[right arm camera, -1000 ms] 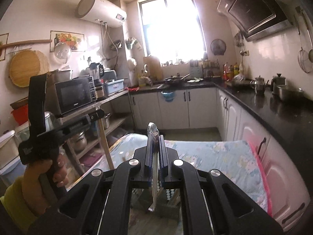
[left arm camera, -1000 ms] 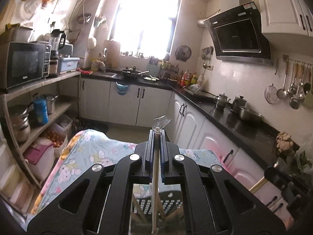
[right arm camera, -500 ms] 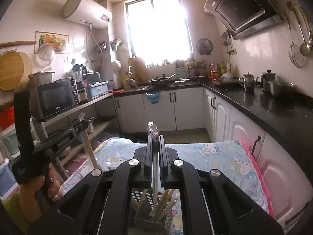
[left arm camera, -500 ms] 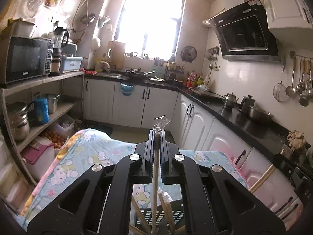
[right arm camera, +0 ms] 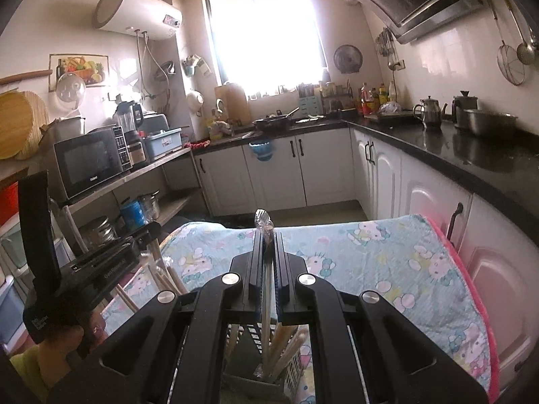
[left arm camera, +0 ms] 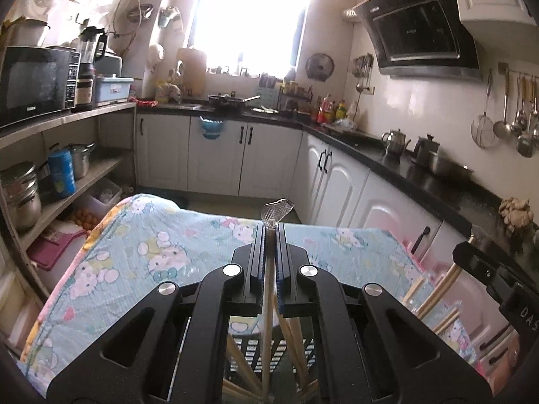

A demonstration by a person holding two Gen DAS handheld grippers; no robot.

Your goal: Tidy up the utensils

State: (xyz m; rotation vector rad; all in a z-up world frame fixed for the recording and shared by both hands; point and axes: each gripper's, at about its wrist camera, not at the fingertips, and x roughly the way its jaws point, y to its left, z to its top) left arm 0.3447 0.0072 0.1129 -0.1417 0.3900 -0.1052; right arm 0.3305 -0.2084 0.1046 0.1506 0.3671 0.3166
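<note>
Over the worktop [left arm camera: 141, 256] with its cartoon cloth, both grippers hang above the utensil rack [right arm camera: 249, 336] at six o'clock. The left gripper [left arm camera: 269, 235] is closed on a wrapped chopstick [left arm camera: 267, 303], the right gripper [right arm camera: 267, 239] closed on another wrapped stick [right arm camera: 266, 309]. Risk, I'd say: tips snag the rack's grid or the sticks already standing inside, tilting them out.

Matt black plastic gripper [left arm camera: 268, 235], pale wooden chopsticks [right arm camera: 282, 338], soft printed cotton cloth [left arm camera: 141, 245], glossy black countertop [right arm camera: 471, 155], shiny steel kettle [right arm camera: 431, 112]
</note>
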